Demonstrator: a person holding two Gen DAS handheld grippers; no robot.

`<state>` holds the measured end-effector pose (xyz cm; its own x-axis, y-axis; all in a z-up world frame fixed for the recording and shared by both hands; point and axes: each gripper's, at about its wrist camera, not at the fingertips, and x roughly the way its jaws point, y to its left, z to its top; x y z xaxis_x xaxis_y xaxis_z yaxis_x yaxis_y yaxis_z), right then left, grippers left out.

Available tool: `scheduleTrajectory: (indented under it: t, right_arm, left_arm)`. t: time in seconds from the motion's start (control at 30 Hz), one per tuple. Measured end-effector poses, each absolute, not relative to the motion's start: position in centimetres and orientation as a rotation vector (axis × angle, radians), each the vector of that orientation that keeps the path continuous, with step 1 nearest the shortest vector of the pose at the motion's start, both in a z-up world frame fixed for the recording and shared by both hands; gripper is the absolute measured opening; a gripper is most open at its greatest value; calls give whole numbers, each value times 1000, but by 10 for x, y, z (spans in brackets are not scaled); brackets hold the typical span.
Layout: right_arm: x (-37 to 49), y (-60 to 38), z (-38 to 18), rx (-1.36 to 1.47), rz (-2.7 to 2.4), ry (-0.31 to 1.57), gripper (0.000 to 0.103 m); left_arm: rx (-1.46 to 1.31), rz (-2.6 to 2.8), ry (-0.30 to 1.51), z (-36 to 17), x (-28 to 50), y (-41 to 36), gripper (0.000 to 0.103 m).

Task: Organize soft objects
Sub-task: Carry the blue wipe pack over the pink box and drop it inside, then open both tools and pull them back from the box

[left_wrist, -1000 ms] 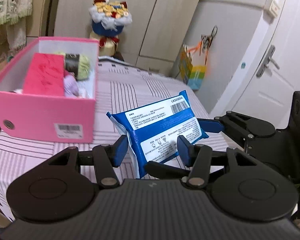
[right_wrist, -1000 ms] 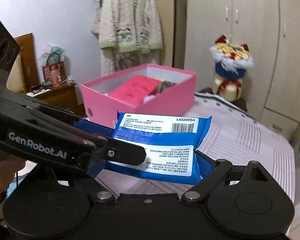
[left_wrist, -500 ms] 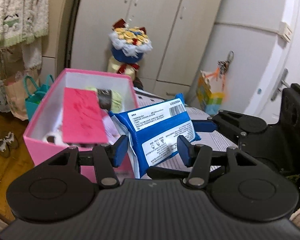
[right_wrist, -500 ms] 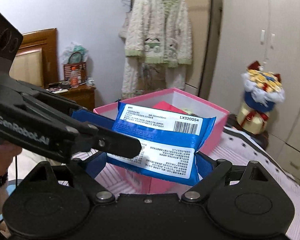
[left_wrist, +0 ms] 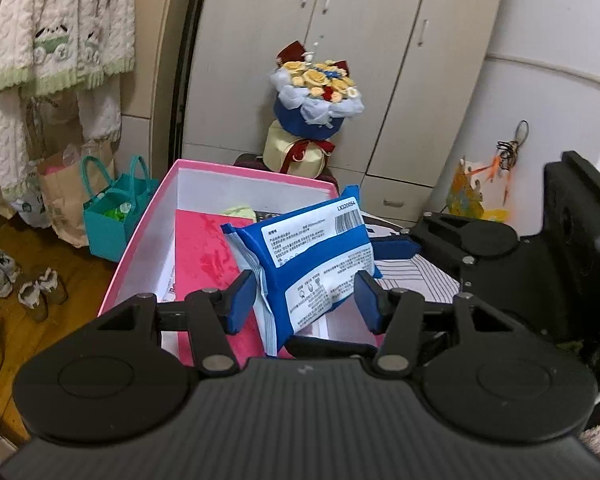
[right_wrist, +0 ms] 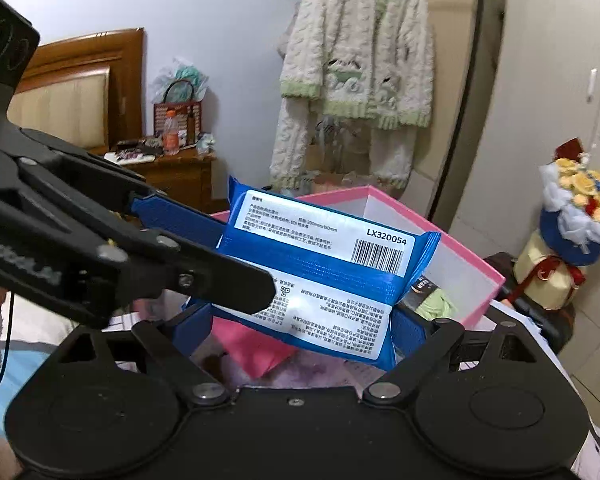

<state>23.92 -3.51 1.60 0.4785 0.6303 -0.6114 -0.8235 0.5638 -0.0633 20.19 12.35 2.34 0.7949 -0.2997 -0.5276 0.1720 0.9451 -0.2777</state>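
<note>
Tongs, two; wipes pack, one

pink box open on top, red packet filling its left, right side seemingly freer

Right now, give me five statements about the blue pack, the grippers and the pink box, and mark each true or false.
1. The blue wipes pack is held between the two blue fingers of the right gripper. True.
2. The pack lies flat on the bottom of the pink box. False: it is held in the air over the box.
3. The box is empty. False: a red flat item and a green soft item lie inside.
4. The left gripper has the pack between its fingers. True.
5. A flower bouquet stands in front of the wardrobe doors. True.
</note>
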Motion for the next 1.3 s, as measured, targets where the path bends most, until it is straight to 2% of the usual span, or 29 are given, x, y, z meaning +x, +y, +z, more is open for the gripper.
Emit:
scheduleTrajectory:
  t: [0.5,0.7,1.2,1.3]
  right_arm:
    - [286,-15,-5,-591,927,648,93]
    - [265,-26,2,-618,860,556,94]
    - [179,-103,27,-250,721,523,94]
    - [162,-112,31,-213,691,507,94]
  left_arm:
    - [-381,-249,707,-11,244,132,51]
    - [-425,-275,716,-12,240,130,51]
    - [-357,-243,613,21,163,133,51]
    - [-326,-256,589,29,146,126,54]
